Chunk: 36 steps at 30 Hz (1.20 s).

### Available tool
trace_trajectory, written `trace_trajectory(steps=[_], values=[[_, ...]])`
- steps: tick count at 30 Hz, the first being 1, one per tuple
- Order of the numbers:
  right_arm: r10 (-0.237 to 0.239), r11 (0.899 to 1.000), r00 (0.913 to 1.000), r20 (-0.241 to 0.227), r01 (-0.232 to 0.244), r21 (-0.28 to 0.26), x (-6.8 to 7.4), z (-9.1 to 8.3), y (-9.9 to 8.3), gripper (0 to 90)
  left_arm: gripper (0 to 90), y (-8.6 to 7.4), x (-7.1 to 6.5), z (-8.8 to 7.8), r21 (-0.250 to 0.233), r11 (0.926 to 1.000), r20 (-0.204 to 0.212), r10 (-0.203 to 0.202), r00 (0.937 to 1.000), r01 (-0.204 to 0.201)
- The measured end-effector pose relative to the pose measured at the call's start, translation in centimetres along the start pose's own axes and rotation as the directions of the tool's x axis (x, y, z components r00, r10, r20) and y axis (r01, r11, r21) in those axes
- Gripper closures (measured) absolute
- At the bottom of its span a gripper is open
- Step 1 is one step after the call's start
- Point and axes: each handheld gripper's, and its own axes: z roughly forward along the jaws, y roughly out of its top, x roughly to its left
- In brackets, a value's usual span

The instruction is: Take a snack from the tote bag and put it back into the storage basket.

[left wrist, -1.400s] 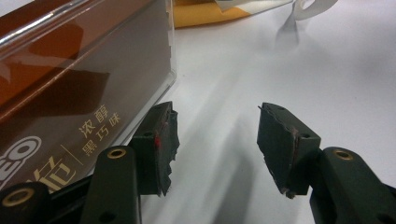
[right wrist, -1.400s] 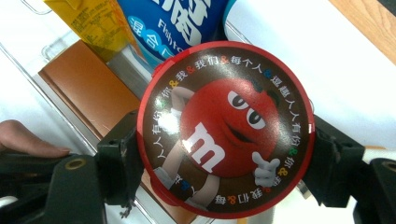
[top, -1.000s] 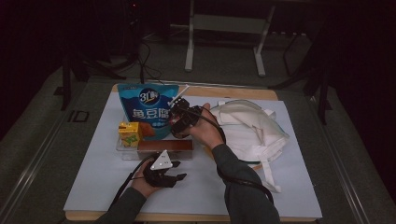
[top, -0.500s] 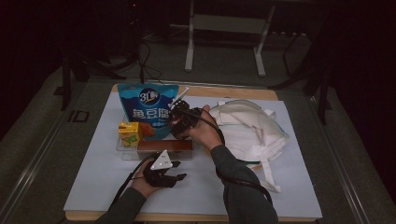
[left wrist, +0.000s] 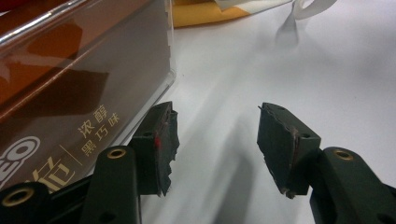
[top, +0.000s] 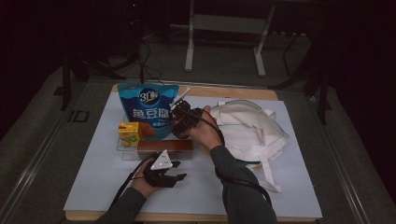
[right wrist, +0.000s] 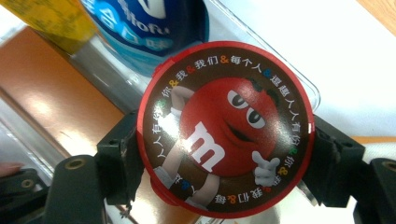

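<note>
Two grippers are in hand: the left gripper [top: 173,171] and the right gripper [top: 180,122], each with two black jaws. There is one round red candy tub [right wrist: 226,128], printed with one red cartoon figure. One blue snack pouch [top: 147,109] stands on the worktop [top: 93,177]. One yellow drink carton [top: 129,133] sits beside it, and one brown chocolate box [top: 166,146] lies in front. One clear plastic tray [top: 127,153] carries them. One white cloth bag [top: 247,133] lies on the worktop's right side, with two straps showing. One white sheet covers the one worktop. Two forearms come in from below.
</note>
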Motion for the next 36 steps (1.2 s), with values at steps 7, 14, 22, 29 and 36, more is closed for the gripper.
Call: trace_trajectory(steps=[7,14,22,29,36], values=[[0.004,1.0,0.9998,-0.017,-0.004,0.019,-0.1,0.7,-0.3,25.7,46.1,0.0,0.0,0.0,0.0,1.0,-0.001,0.001,1.0,-0.001],[0.007,0.999,0.9998,-0.018,-0.006,0.034,-0.1,1.0,-0.6,25.7,46.1,0.0,0.0,0.0,0.0,1.0,-0.001,0.002,1.0,-0.002],[0.001,0.999,0.9998,-0.019,-0.001,0.042,-0.1,1.4,-0.6,25.5,46.1,0.0,0.0,0.0,0.001,1.0,-0.001,0.002,1.0,-0.002],[-0.007,0.999,0.9998,-0.018,0.008,0.048,-0.1,1.6,-0.7,25.5,46.1,0.0,0.0,0.0,0.001,1.0,0.0,0.002,1.0,-0.002],[-0.001,0.999,0.9996,-0.028,0.002,0.039,-0.3,1.6,-0.8,25.3,46.1,0.0,0.0,0.0,0.001,1.0,-0.001,0.003,1.0,-0.003]])
